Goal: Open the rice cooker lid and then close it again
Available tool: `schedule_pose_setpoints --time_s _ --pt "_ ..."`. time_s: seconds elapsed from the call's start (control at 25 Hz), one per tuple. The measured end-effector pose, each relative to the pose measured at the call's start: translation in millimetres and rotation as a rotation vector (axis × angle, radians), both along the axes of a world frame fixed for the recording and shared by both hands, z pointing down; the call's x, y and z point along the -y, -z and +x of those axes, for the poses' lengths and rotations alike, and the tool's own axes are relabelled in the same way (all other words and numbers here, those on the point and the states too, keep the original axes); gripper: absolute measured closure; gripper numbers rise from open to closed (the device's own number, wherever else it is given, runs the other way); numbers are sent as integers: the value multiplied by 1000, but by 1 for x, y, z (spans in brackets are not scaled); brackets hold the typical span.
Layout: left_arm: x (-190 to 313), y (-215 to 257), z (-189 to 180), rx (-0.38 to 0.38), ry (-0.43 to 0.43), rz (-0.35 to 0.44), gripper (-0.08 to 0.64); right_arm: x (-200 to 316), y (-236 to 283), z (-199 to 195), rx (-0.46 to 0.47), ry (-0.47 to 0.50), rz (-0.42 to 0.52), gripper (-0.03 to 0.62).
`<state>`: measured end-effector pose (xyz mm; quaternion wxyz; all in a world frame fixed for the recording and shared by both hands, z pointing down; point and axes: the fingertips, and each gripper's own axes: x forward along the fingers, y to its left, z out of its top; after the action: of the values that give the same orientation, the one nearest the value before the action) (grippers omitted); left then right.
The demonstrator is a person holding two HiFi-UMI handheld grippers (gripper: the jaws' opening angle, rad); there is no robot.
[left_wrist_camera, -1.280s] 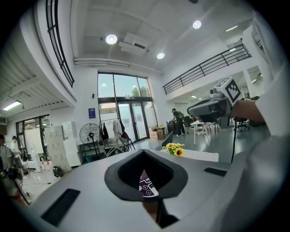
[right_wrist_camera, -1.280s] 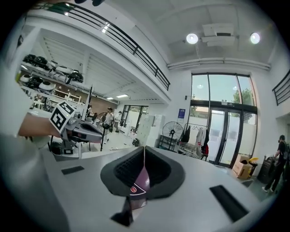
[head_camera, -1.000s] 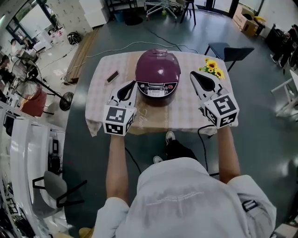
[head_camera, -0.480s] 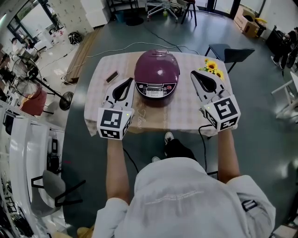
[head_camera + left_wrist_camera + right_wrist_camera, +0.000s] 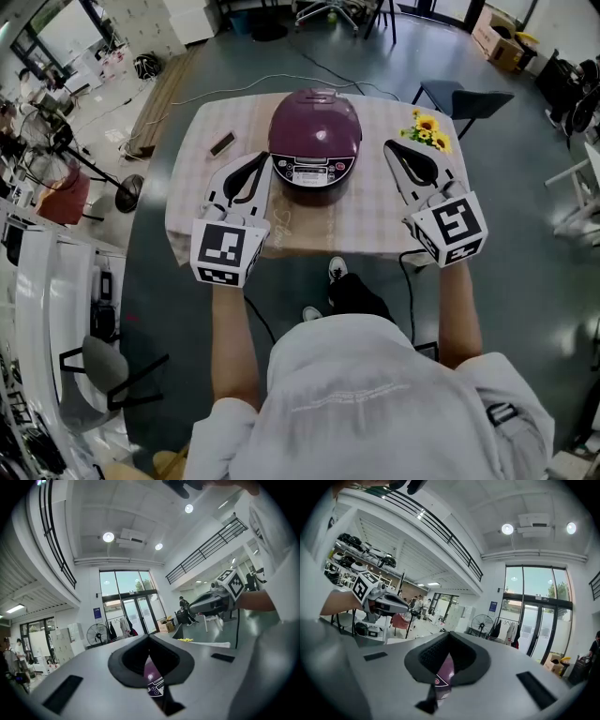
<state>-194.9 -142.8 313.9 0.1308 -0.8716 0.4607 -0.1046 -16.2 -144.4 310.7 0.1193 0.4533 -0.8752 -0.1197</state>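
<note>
The purple rice cooker stands on the table with its lid down and its control panel facing me. My left gripper hovers just left of the cooker's front, shut and empty. On the other side my right gripper is held off the cooker, also shut and empty. In the left gripper view the shut left gripper shows a sliver of the cooker through its slot. The shut right gripper frames the cooker the same way.
The table has a checked cloth. Sunflowers lie at its far right corner and a small dark object at its far left. A dark chair stands beyond the right side, and a cable runs over the floor behind.
My left gripper has risen and drawn slightly back toward me on the left side of the cooker. The right gripper has stayed where it was. The lid stays down.
</note>
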Motion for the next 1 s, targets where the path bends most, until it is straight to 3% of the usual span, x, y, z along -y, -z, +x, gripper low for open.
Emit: schedule_pose_setpoints --time_s 1.0 --pt "-10 -27 -10 -10 23 -64 545 -8 -26 -19 -60 47 -51 568"
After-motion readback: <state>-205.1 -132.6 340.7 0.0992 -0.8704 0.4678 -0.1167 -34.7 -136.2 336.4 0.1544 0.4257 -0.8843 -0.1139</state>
